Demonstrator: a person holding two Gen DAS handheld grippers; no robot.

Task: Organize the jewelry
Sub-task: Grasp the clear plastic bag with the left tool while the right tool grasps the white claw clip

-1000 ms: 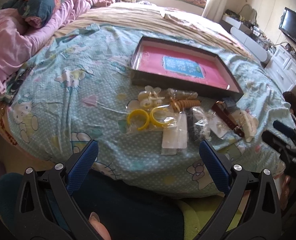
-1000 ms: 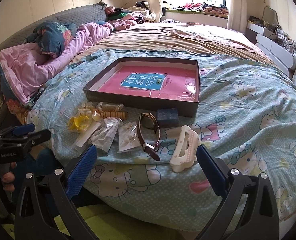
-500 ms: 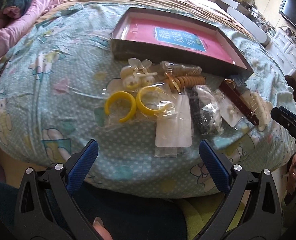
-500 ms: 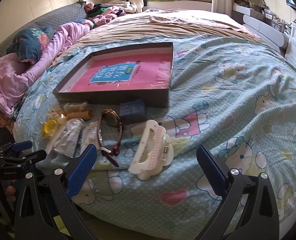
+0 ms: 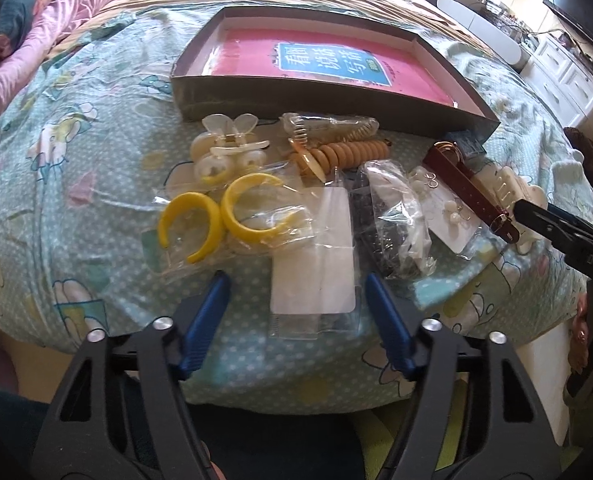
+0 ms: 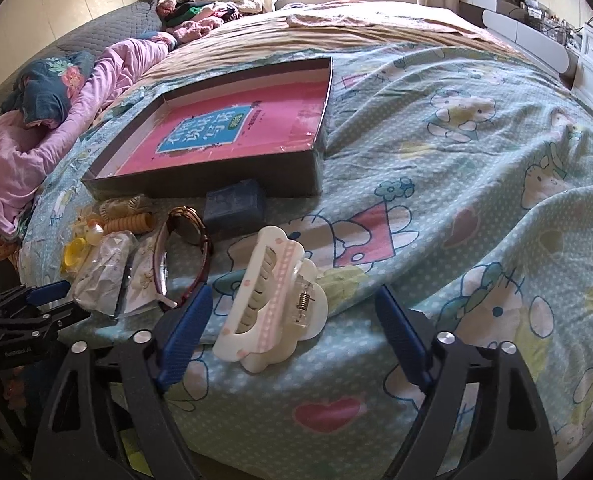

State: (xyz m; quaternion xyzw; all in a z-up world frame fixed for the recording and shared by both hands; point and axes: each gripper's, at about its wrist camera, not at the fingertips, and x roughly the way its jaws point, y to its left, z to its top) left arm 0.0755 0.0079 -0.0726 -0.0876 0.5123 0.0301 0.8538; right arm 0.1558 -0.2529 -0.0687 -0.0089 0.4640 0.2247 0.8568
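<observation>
Jewelry lies in a row on the bed before a shallow dark box (image 5: 316,98) with a pink book inside. My left gripper (image 5: 296,286) is open, its blue pads either side of a clear flat packet (image 5: 316,264). Left of the packet lie yellow hoops (image 5: 220,216) and a pale clip (image 5: 220,152); right lie a dark bagged item (image 5: 388,224), earring card (image 5: 448,216) and brown watch (image 5: 468,192). My right gripper (image 6: 292,300) is open around a white hair claw (image 6: 276,292). The watch (image 6: 184,252) lies left of it.
A small blue box (image 6: 236,204) sits against the dark box's front wall (image 6: 216,184). Orange coil ties (image 5: 348,154) lie near it. The bed edge (image 5: 296,380) drops off just under both grippers. Pink bedding (image 6: 36,140) lies at the far left.
Both grippers have moved forward and down toward the bed. The left one now straddles the clear packet and its pads stand closer together. The right one now straddles the white hair claw.
</observation>
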